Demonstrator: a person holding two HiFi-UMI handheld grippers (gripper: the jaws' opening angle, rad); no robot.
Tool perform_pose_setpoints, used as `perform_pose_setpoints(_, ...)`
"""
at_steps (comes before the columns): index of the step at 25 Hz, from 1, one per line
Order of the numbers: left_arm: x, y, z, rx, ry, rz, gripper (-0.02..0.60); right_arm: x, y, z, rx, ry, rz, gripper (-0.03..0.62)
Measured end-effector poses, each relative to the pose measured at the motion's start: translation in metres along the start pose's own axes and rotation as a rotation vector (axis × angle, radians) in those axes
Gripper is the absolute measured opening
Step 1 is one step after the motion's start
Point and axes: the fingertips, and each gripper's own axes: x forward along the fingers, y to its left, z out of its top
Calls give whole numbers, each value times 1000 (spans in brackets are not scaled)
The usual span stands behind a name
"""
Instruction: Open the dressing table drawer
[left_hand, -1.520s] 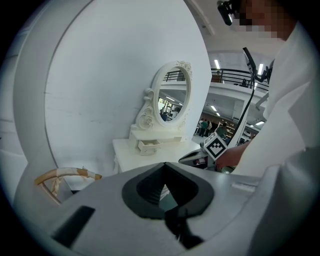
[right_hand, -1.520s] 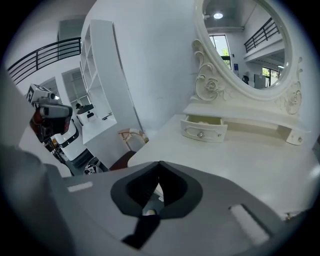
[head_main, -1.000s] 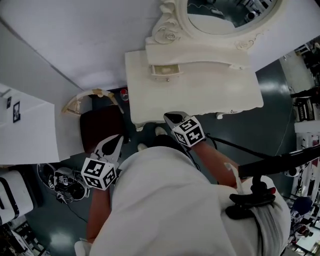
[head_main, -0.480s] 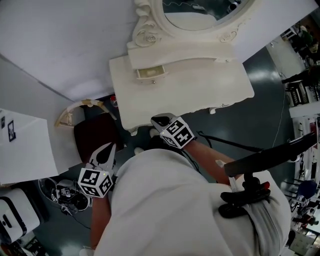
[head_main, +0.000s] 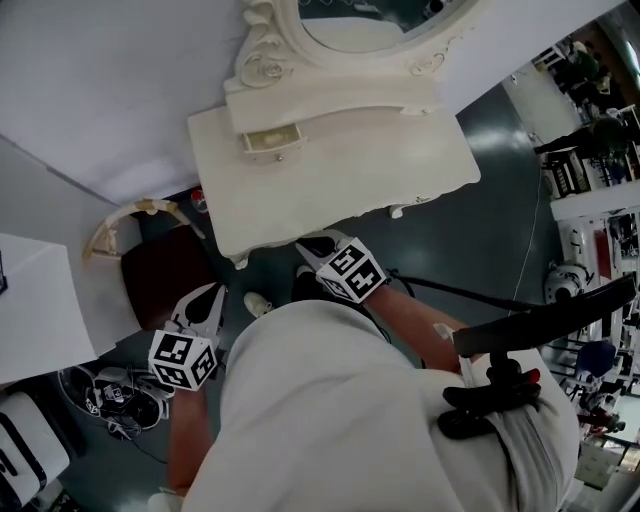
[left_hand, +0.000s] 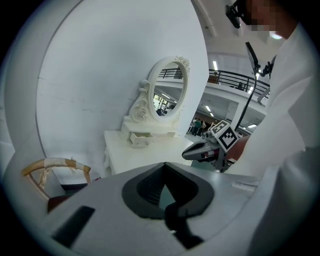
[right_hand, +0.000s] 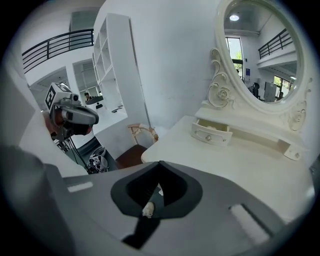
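Observation:
The cream dressing table (head_main: 400, 170) stands under its oval mirror, and its small drawer (head_main: 270, 140) with a round knob sticks out slightly from the mirror base. The drawer also shows in the left gripper view (left_hand: 140, 139) and the right gripper view (right_hand: 211, 133). My right gripper (head_main: 318, 245) hovers at the table's front edge, shut and empty, well short of the drawer. My left gripper (head_main: 208, 298) hangs lower left over the chair, its jaws together with nothing in them. Each gripper's closed tips show in its own view, the left (left_hand: 164, 164) and the right (right_hand: 160, 162).
A chair with a dark red seat (head_main: 165, 270) and a cream curved back (head_main: 120, 215) stands left of the table. Cables and gear (head_main: 110, 390) lie on the floor at lower left. A black stand (head_main: 540, 320) reaches in from the right. White shelving (right_hand: 115, 60) stands by the wall.
The head view has swung, so the table and mirror now sit further left and up. Both grippers drifted slightly left with the body and stayed shut. The drawer looks the same.

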Motion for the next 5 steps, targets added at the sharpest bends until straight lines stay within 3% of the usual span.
perform_pose_setpoints(5,-2,-34,-16,-15,2,-12,2,-26,8,-27,-7,18,3,-2)
